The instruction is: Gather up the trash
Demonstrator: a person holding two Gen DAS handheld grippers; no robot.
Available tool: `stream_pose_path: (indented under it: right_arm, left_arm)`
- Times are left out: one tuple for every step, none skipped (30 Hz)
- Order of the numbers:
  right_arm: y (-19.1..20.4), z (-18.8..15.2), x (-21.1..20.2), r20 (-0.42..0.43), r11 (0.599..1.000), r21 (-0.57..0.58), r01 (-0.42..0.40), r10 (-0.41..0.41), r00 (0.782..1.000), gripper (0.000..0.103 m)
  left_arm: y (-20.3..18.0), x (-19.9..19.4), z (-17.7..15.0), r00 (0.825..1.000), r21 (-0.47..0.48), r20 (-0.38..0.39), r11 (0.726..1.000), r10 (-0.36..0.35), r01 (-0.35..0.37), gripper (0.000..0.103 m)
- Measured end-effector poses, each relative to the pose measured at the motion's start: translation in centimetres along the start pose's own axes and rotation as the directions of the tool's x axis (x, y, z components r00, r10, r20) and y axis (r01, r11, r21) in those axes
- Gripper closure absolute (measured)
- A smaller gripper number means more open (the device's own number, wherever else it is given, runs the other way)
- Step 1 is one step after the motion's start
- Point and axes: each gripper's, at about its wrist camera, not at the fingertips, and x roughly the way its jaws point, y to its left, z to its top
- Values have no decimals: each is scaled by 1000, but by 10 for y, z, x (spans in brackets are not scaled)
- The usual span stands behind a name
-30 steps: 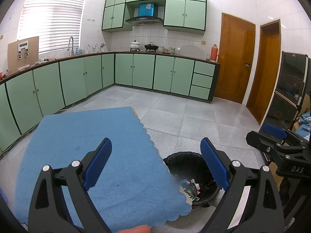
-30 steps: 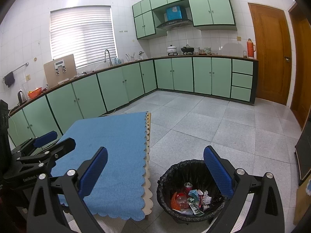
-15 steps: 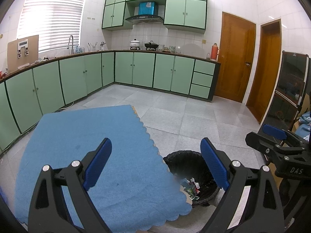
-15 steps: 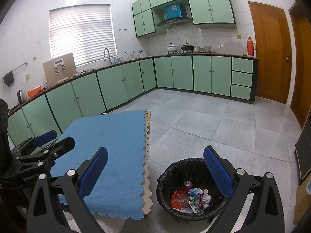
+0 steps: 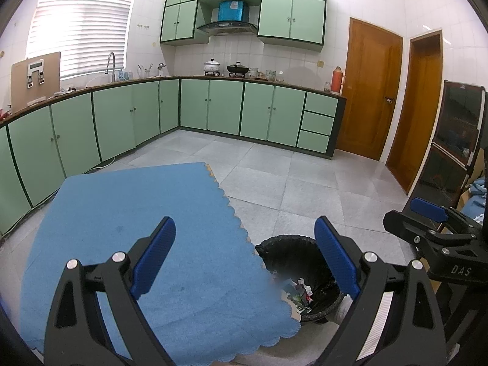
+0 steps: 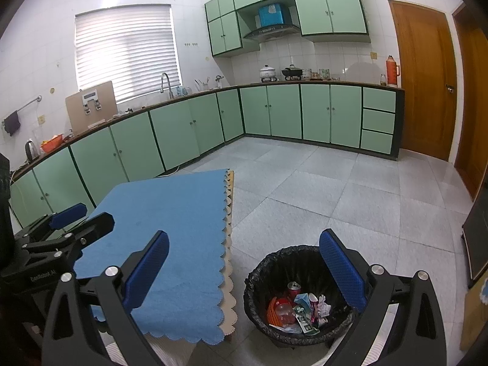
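Left wrist view: your left gripper (image 5: 244, 257) hangs over the near right edge of the blue cloth (image 5: 146, 228) that covers the table, fingers spread wide with nothing between them. The cloth's scalloped corner overlaps the near left rim of the black bin (image 5: 288, 247), so only a slice of the trash (image 5: 300, 291) inside shows. Your right gripper (image 5: 427, 213) sits at far right, well apart from the bin; from here you cannot tell how its fingers stand. Green cabinets (image 5: 213, 106) run along the far wall, wooden doors (image 5: 370, 88) to their right.

Right wrist view: your right gripper (image 6: 244, 267) is above the floor gap between table edge and bin (image 6: 274, 259), fingers spread wide and empty. The bin stands on the grey tile floor (image 6: 335, 189), just beside the cloth's (image 6: 170, 213) right edge. Its black liner holds the trash (image 6: 300, 308): a red can (image 6: 293, 288), an orange piece, crumpled wrappers and paper. Your left gripper (image 6: 65, 216) shows at left over the cloth's left edge.

Against half a second ago: both grippers are spread as before; the scene sits nearly the same, shifted only slightly in frame.
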Motion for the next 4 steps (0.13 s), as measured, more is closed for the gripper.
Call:
stream_pose_path:
  right_arm:
    - [0, 0, 0, 0, 1000, 1, 0, 0, 1000, 6]
    - [-1, 0, 0, -1, 1000, 1, 0, 0, 1000, 6]
    - [-2, 0, 0, -2, 1000, 1, 0, 0, 1000, 6]
    - [-2, 0, 0, -2, 1000, 2, 0, 0, 1000, 6]
  left_arm:
    - [0, 0, 0, 1000, 0, -1, 1000, 1, -1, 14]
    - [-1, 0, 1, 1000, 0, -2, 1000, 2, -2, 14]
    - [-1, 0, 1, 1000, 0, -3, 1000, 3, -3, 14]
    - [-1, 0, 1, 1000, 1, -3, 1000, 3, -3, 14]
